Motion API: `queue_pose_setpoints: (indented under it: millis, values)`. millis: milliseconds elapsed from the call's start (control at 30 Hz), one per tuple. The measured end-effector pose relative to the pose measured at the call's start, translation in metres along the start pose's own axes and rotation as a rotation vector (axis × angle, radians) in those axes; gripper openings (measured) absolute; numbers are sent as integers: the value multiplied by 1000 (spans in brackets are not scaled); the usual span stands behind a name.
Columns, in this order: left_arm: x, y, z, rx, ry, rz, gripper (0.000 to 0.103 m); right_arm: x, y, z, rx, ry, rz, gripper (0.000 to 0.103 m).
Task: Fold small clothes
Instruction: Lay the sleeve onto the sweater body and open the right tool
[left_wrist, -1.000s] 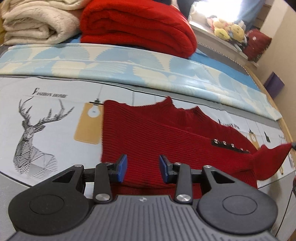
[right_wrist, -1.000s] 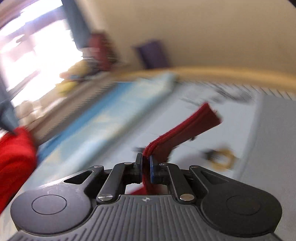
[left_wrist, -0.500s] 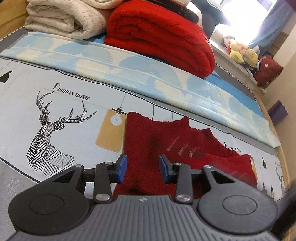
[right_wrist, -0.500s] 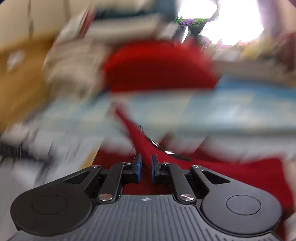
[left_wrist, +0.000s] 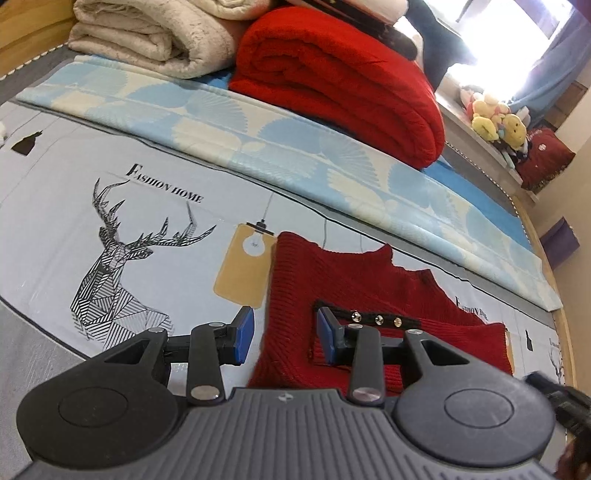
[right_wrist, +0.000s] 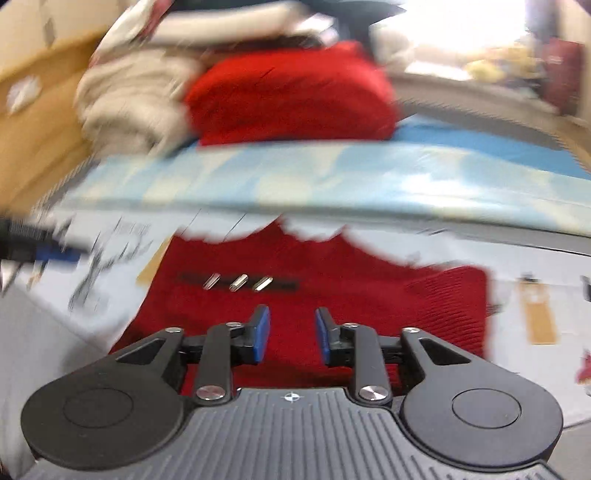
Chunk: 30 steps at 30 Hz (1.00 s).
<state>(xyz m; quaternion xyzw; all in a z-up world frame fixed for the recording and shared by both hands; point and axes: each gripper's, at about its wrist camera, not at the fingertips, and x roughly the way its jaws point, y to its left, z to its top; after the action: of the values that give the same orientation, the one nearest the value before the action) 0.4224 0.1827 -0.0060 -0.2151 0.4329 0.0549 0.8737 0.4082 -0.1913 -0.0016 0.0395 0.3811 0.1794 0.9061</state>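
The right gripper, which a second ago pinched the cuff of a red sleeve and carried it through the air, now has its blue pads spread with nothing between them. The sleeve has been laid across the body of the red knitted sweater and let go, so one sleeve fold looks done, and the next fold is likely to come from the other side or the hem.

The left gripper has its pads spread as they were a second ago, and it holds nothing. It has shifted toward the sweater's left edge: one pad hangs over the printed sheet, the other over the red knit.

The sweater lies flat on the sheet, just to the right of the yellow lamp print, which sits beside the black line-drawn deer print. It is a deep red ribbed knit with a scalloped far edge. The folded-in sleeve crosses its middle, showing a dark cuff strap with three small shiny studs. The right side of the sweater ends in a squared folded edge. Beyond the sweater, farther from the lamp print, lie a pale blue patterned cloth and a folded red blanket.

The right wrist view is blurred by motion.
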Motion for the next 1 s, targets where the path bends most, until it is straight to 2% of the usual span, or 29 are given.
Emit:
queue_pose_setpoints:
  millis: [100,167,200,267,367,400,500,567,767,833,900,1000]
  values:
    - [5,7,-1,-27,8,6,41,-13,-35,-10,82,-86,-87,32]
    - [12,12,-2,-55,26,12,41,-3,-53,-15,140,-68,-212,33]
    - [16,13,-3,-66,35,15,41,1,-66,-16,208,-58,-226,33]
    - [22,14,-4,-80,46,24,41,5,-89,-18,317,-45,-183,31]
    - [26,6,-6,-61,46,34,41,8,-121,-24,426,-35,-275,33]
    - [26,2,-7,-50,45,33,41,12,-133,-30,490,-24,-281,33]
    - [27,-7,-9,-18,41,31,41,37,-162,-47,649,69,-205,34]
    - [28,-12,-11,1,42,29,41,53,-170,-58,723,116,-170,40]
    - [31,-18,-13,22,50,27,41,55,-181,-70,893,109,-156,44]
    - [30,-18,-13,25,49,23,41,45,-184,-75,1003,112,-164,44]
    - [30,-18,-12,28,47,19,41,37,-185,-79,1086,104,-124,44]
    - [28,-17,-11,25,44,17,41,43,-179,-87,1124,127,-39,44]
